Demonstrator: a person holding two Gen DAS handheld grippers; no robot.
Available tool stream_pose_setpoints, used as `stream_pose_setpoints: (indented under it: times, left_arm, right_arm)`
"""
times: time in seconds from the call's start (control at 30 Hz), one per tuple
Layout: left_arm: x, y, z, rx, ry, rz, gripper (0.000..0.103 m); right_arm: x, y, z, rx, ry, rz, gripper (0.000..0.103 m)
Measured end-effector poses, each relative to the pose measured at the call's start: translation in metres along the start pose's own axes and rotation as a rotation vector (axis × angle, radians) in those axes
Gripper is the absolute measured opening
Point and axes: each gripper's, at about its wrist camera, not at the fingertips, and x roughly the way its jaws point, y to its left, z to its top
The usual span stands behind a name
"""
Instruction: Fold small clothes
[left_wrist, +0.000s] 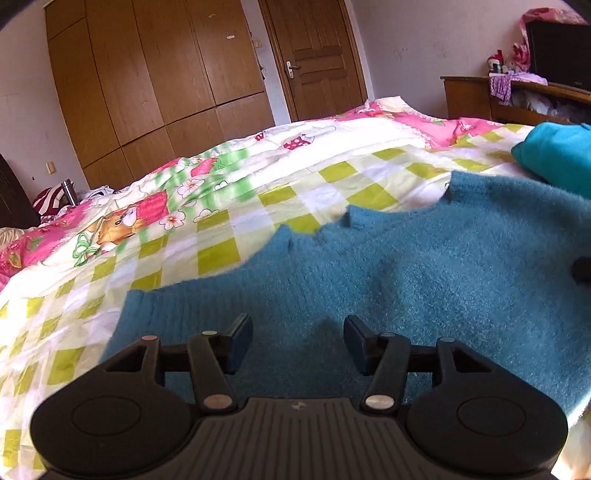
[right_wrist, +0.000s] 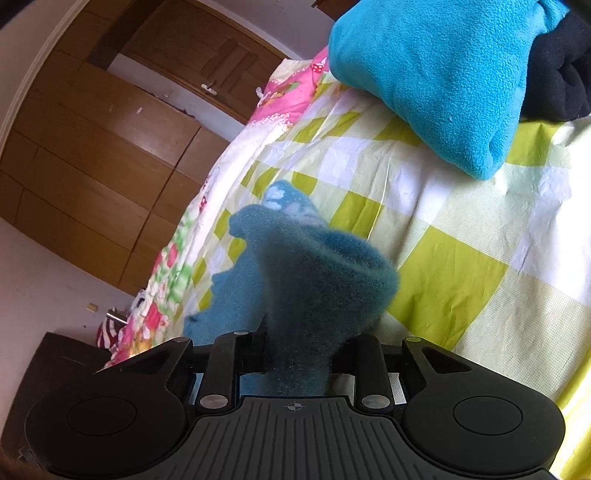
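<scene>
Gripping a bunched fold of the fuzzy teal garment (right_wrist: 310, 280) between closed jaws, the right gripper (right_wrist: 295, 354) is raised while the left gripper (left_wrist: 298, 341) is held agape and empty above its flat portion, so the unpinned fabric may be dragged.

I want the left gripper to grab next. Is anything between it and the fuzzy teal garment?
Nothing visible. The left gripper is open right over the fuzzy teal garment on the bedspread. The right gripper is shut on another part of it.
</scene>
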Motion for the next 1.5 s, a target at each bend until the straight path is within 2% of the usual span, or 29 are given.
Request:
stream_pose_setpoints:
  times: [0.07,0.13,0.23,0.33,0.4,0.47,0.53,0.6,0.63,0.67,0.73,0.8,0.93,1.0,1.1,1.23,1.33,1.43,1.5]
  left_arm:
    - [0.013,-0.005,-0.008,0.029,0.054,-0.016,0.068]
    - [0.016,-0.011,-0.016,0.057,0.03,-0.004,0.069]
    - [0.015,-0.004,-0.014,0.015,0.042,-0.026,0.069]
    - [0.017,0.002,-0.014,-0.026,0.048,-0.05,0.07]
    - [0.017,0.002,-0.015,-0.024,0.047,-0.048,0.07]
    - [0.017,0.0,-0.015,-0.018,0.046,-0.043,0.07]
    - [0.017,-0.001,-0.015,-0.019,0.047,-0.043,0.07]
    - [0.018,-0.001,-0.014,-0.016,0.049,-0.043,0.07]
    - [0.018,-0.001,-0.013,-0.016,0.051,-0.041,0.07]
    - [0.018,-0.001,-0.013,-0.017,0.051,-0.039,0.07]
    - [0.017,-0.003,-0.013,-0.017,0.05,-0.036,0.07]
    - [0.017,-0.004,-0.014,-0.022,0.047,-0.037,0.07]
    - [0.014,-0.003,-0.019,-0.027,0.029,-0.038,0.07]
    - [0.012,0.004,-0.019,-0.058,0.035,-0.056,0.07]
    - [0.007,0.02,-0.02,-0.115,0.048,-0.1,0.071]
    - [-0.001,0.029,-0.029,-0.133,0.038,-0.136,0.071]
    - [-0.002,0.032,-0.035,-0.138,0.033,-0.151,0.071]
    - [-0.002,0.033,-0.035,-0.141,0.035,-0.157,0.071]
    - [-0.003,0.032,-0.036,-0.138,0.034,-0.159,0.071]
  right_arm:
    - [0.0,-0.005,-0.001,0.049,0.004,-0.011,0.034]
    - [-0.006,-0.008,-0.003,0.057,0.002,-0.021,0.034]
    - [-0.014,-0.011,-0.004,0.018,-0.012,-0.048,0.04]
    - [-0.016,-0.017,-0.004,0.039,-0.023,-0.035,0.042]
    - [-0.01,-0.018,-0.004,0.075,-0.03,-0.015,0.048]
    - [0.0,-0.017,-0.005,0.103,-0.037,0.025,0.062]
    - [0.011,-0.014,-0.004,0.129,-0.055,0.029,0.063]
    - [0.021,-0.011,-0.003,0.134,-0.068,0.004,0.056]
    - [0.023,-0.01,-0.002,0.14,-0.066,-0.01,0.04]
    - [0.021,-0.009,0.0,0.154,-0.067,0.006,0.033]
    - [0.01,-0.003,0.003,0.159,-0.075,0.038,0.026]
    - [-0.005,0.024,0.001,0.031,-0.103,0.044,0.023]
    - [-0.022,0.107,-0.023,-0.402,-0.175,-0.013,0.021]
    - [-0.02,0.137,-0.038,-0.569,-0.185,-0.033,0.021]
    - [-0.019,0.159,-0.059,-0.733,-0.207,-0.083,0.021]
    - [-0.017,0.173,-0.087,-0.937,-0.234,-0.128,0.02]
    - [-0.014,0.185,-0.109,-1.081,-0.233,-0.098,0.02]
    - [-0.015,0.193,-0.132,-1.183,-0.209,-0.033,0.02]
    - [-0.016,0.19,-0.135,-1.189,-0.185,-0.011,0.018]
